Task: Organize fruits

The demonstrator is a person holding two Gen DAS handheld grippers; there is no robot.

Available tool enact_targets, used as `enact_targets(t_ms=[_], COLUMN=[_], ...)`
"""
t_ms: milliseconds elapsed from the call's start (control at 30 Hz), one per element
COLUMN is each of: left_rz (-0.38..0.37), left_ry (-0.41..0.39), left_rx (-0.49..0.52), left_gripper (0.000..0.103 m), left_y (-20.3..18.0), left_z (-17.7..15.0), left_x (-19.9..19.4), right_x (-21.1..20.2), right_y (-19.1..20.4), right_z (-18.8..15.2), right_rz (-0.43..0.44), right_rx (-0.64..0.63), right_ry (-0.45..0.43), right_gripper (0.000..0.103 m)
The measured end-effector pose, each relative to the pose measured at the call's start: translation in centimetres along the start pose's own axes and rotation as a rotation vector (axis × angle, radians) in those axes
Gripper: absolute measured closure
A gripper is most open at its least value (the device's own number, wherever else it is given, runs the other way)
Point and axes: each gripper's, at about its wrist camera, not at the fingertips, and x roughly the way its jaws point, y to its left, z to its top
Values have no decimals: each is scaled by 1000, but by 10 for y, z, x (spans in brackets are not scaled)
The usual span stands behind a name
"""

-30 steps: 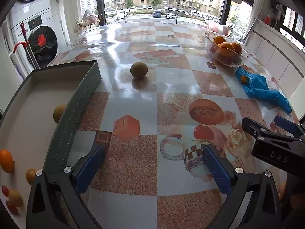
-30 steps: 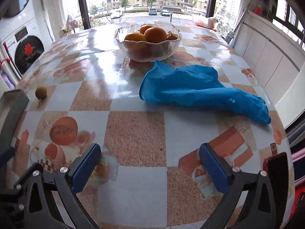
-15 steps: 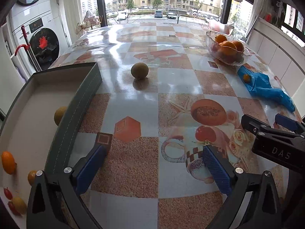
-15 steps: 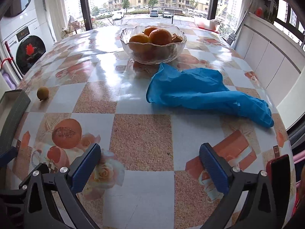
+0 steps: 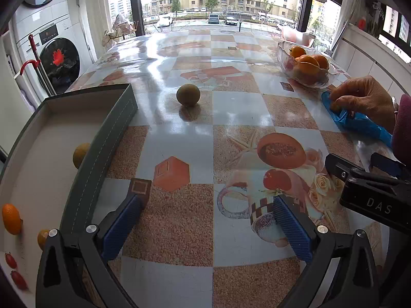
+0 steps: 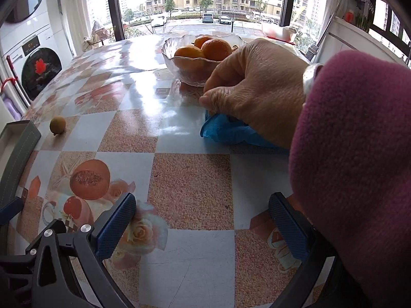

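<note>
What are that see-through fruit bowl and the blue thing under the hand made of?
The fruit bowl looks like clear glass, possibly plastic: transparent, glossy, with a scalloped rim, and the oranges show through its wall. The blue thing seems to be a thin rubbery or plastic glove: it lies limp and crumpled under the bare hand.

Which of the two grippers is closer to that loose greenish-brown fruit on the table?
Left. The left gripper points at the fruit, which lies straight ahead. The right gripper sits further right, with the fruit far off to its left.
</note>
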Motion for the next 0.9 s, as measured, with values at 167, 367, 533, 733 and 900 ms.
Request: enact_targets(t_ms=[167,367,533,733,900], left_rz=[0,0,-1,-15,-35], left_ry=[0,0,0,11,-68], left_rx=[0,0,0,18,37], left_gripper=[1,1,1,1,1], left_y=[0,0,0,4,9], left_z=[0,0,-1,9,51], left_x=[0,0,0,-5,-18], right_x=[0,0,0,0,0], right_y=[0,0,0,0,0], right_z=[0,0,0,0,0], right_rz=[0,0,0,0,0], right_rx=[0,0,0,0,0], right_ry=[0,0,0,0,0], right_gripper=[0,0,0,0,0])
